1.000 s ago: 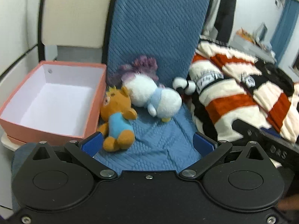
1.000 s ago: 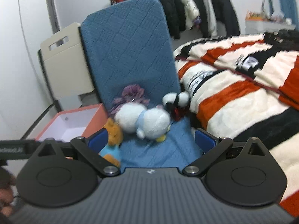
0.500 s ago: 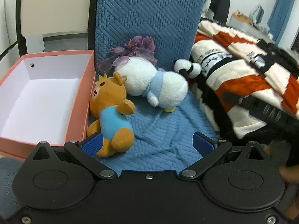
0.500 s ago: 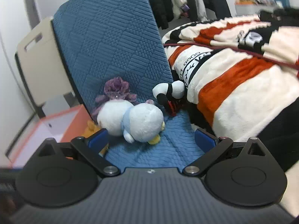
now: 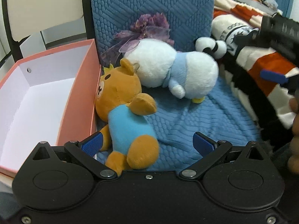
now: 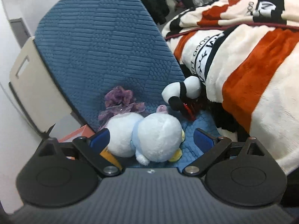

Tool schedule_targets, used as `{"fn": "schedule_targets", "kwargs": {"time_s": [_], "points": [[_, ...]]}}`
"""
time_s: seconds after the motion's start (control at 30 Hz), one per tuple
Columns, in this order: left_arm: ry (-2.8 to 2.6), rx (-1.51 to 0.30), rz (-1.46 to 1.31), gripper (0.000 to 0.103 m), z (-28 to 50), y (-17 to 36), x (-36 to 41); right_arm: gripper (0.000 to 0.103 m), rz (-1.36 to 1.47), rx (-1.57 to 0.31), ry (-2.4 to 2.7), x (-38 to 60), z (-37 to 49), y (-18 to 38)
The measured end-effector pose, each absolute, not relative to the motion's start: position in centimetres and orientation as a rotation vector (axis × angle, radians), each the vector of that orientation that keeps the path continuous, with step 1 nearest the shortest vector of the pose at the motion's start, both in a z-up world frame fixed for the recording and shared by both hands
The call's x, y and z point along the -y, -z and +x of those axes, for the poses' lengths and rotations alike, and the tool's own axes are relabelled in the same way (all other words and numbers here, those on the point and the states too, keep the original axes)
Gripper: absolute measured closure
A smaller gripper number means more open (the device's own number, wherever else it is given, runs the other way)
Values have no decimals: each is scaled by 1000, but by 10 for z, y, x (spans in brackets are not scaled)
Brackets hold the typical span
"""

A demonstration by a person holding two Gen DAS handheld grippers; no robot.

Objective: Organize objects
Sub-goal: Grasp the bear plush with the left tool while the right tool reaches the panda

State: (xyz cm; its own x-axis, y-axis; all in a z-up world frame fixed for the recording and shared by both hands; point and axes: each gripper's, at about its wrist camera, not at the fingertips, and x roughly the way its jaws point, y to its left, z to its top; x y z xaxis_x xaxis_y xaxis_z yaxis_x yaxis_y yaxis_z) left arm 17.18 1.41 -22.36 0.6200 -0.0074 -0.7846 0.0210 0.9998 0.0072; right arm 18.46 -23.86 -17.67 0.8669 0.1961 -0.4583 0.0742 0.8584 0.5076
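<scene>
On a blue quilted seat lie an orange bear in a blue shirt (image 5: 127, 115), a white and pale-blue plush (image 5: 173, 71) (image 6: 149, 136), a small panda (image 5: 210, 45) (image 6: 182, 91) and a purple flower bunch (image 5: 149, 26) (image 6: 120, 100). My left gripper (image 5: 147, 142) is open, and the bear's legs lie between its blue fingers. Also open, my right gripper (image 6: 151, 137) straddles the white plush. An open pink box (image 5: 80, 93) with a white inside stands left of the bear, touching it.
A striped orange, cream and black blanket (image 6: 252, 71) (image 5: 261, 65) is heaped on the right, against the seat. The blue quilted backrest (image 6: 104, 46) rises behind the toys. A cream chair back (image 5: 43, 5) stands behind the box. A hand (image 5: 294, 127) shows at the right edge.
Both grippers have moved forward and down toward the toys. The bear's legs now lie between the left fingers and the white plush between the right ones. Both stay open.
</scene>
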Motion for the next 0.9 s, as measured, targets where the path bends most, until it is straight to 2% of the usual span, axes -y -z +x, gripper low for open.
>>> {"fn": "schedule_targets", "kwargs": {"time_s": [0.17,0.23,0.3,0.73,0.9], "points": [[9,-922,30,2,189,236,-13,6,589,-507,-17,248,218,180],[-2,-927,50,2,195,240,-10,15,602,-507,5,250,236,182],[-12,-937,67,4,203,245,-8,19,640,-518,32,254,255,187],[-92,-1017,79,9,240,267,-8,22,745,-554,204,266,344,217],[-106,-1033,77,15,247,271,-10,22,776,-553,257,274,362,226]]}}
